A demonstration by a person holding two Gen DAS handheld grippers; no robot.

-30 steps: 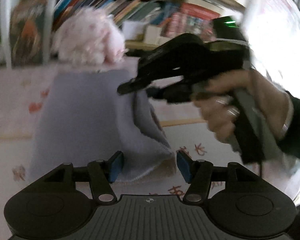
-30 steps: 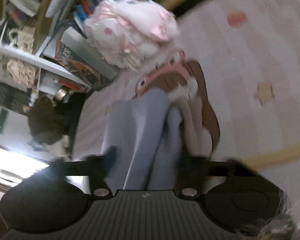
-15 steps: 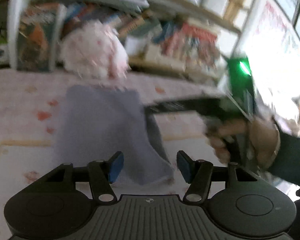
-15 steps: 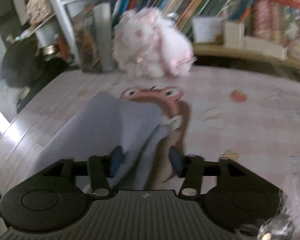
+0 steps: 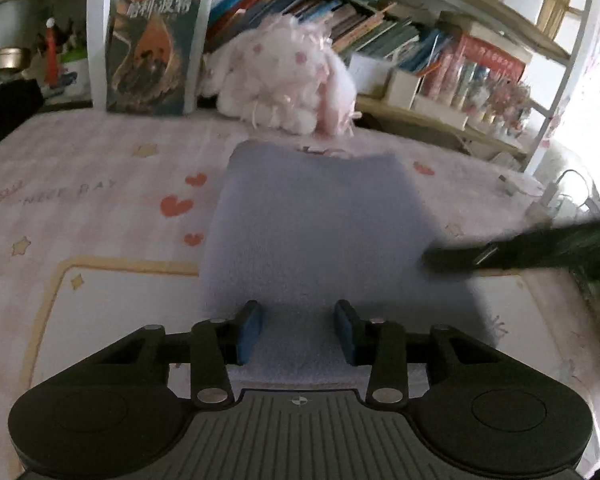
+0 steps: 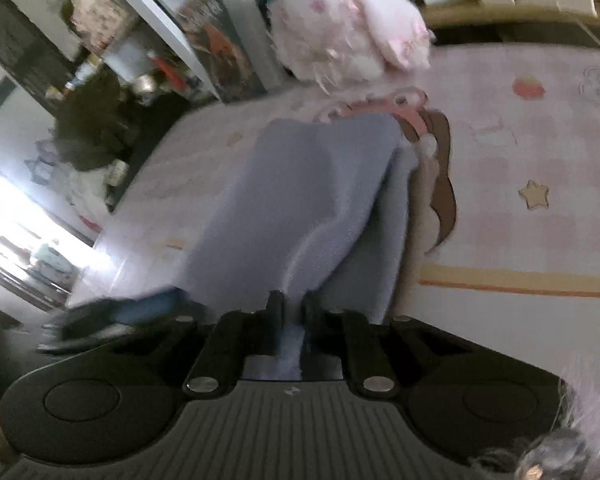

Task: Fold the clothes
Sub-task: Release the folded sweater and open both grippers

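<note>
A lavender-grey fleece garment (image 5: 316,216) lies spread on the pink bedspread (image 5: 80,208). My left gripper (image 5: 297,332) hovers at its near edge; its jaws are closing, the cloth lies between the blue pads (image 5: 247,332) and they do not press it. In the right wrist view the same garment (image 6: 300,200) rises in a fold into my right gripper (image 6: 291,312), which is shut on its edge. In the left wrist view the right gripper (image 5: 500,256) is a dark blur at the garment's right edge. The left gripper (image 6: 120,316) shows blurred at the lower left.
A pink and white plush toy (image 5: 284,76) sits behind the garment against a bookshelf (image 5: 440,60) with a large upright book (image 5: 156,44). A pink and brown item (image 6: 440,152) pokes out beyond the garment's far edge. A white cable (image 5: 556,196) lies at the right.
The right gripper opened, then shut on the garment's edge while rolling. The left gripper's jaws narrowed and it shifted over the garment. In the left view the right gripper moved out to the right edge.
</note>
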